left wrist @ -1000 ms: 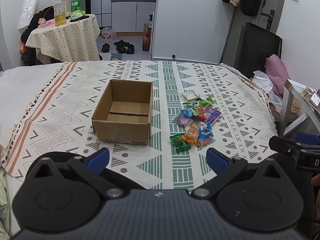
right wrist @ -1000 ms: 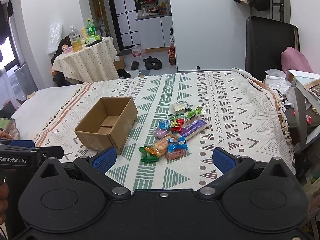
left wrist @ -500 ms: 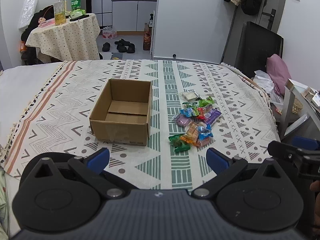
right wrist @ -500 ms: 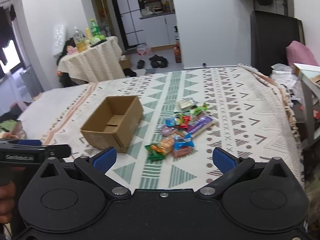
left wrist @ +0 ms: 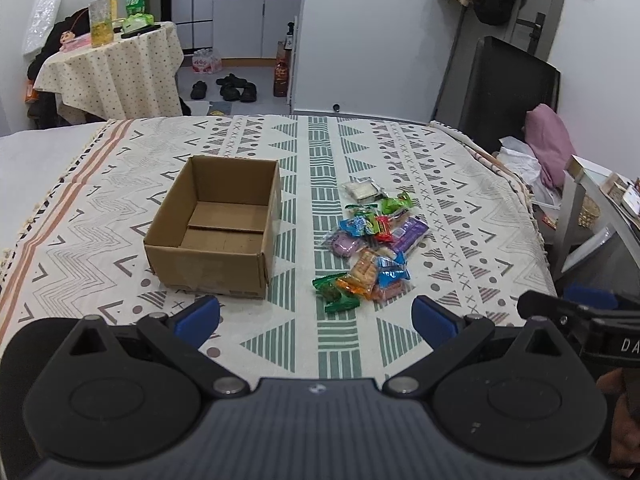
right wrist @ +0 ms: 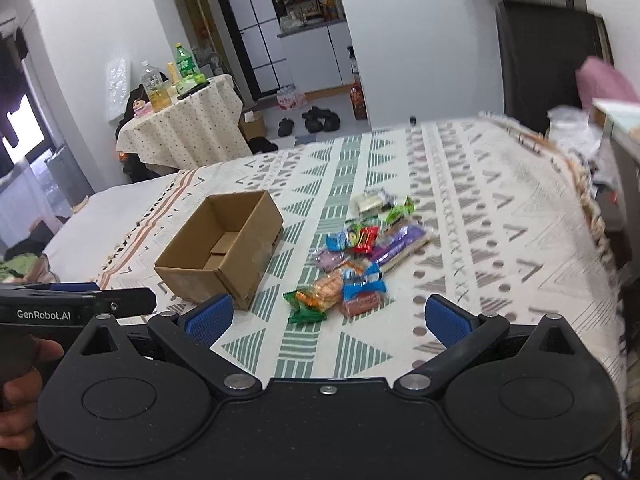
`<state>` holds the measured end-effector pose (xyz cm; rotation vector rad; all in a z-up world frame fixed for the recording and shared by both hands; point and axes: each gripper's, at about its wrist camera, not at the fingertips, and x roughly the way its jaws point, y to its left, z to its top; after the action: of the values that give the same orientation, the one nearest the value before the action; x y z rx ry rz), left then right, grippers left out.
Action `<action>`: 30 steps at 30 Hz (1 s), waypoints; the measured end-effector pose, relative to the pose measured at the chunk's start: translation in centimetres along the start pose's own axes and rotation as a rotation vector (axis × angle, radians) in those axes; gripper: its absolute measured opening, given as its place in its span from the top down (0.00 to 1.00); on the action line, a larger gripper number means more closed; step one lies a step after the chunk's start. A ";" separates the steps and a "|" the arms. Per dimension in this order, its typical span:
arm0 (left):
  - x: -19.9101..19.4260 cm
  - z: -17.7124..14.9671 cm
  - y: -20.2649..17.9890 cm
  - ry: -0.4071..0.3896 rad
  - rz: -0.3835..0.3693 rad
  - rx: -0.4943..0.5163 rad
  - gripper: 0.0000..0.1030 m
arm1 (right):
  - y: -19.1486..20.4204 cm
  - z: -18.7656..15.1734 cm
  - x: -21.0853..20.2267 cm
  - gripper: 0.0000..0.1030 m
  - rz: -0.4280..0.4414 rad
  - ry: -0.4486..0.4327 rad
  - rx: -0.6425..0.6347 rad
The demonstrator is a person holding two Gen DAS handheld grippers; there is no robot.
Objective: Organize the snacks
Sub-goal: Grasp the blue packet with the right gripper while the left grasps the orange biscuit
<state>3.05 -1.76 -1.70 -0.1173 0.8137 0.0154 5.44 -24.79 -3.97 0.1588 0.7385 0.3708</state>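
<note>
An open, empty cardboard box [left wrist: 218, 232] stands on the patterned cloth, also in the right wrist view [right wrist: 224, 244]. A pile of several colourful snack packets [left wrist: 372, 244] lies to its right, and shows in the right wrist view [right wrist: 356, 260]. My left gripper [left wrist: 316, 320] is open and empty, held near the front edge, short of box and pile. My right gripper [right wrist: 326, 318] is open and empty, just short of the near end of the pile. Each gripper shows at the edge of the other's view.
The patterned cloth [left wrist: 440, 184] covers a bed-like surface. A side table with a glass top [left wrist: 600, 208] stands at the right edge. A round table with bottles [left wrist: 116, 64] stands at the back left. Shoes [left wrist: 224, 88] lie on the floor beyond.
The right gripper has moved forward and tilted towards the snack pile, which looks larger now. The left gripper has edged slightly forward. Both stay open.
</note>
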 end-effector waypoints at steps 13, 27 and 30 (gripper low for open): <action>4.7 1.2 -0.7 0.033 -0.021 -0.052 0.09 | -4.0 -0.1 4.0 0.13 0.040 0.039 0.120; 11.1 1.8 -2.6 0.138 -0.027 -0.001 0.26 | -7.0 -0.9 9.8 0.30 0.097 0.120 0.286; 12.6 2.0 -2.8 0.164 -0.025 0.004 0.31 | -7.6 -0.9 10.9 0.35 0.116 0.129 0.333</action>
<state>13.38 -4.75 -9.21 -0.1260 0.9764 -0.0196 14.31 -27.61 -13.57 0.4971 0.9179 0.3690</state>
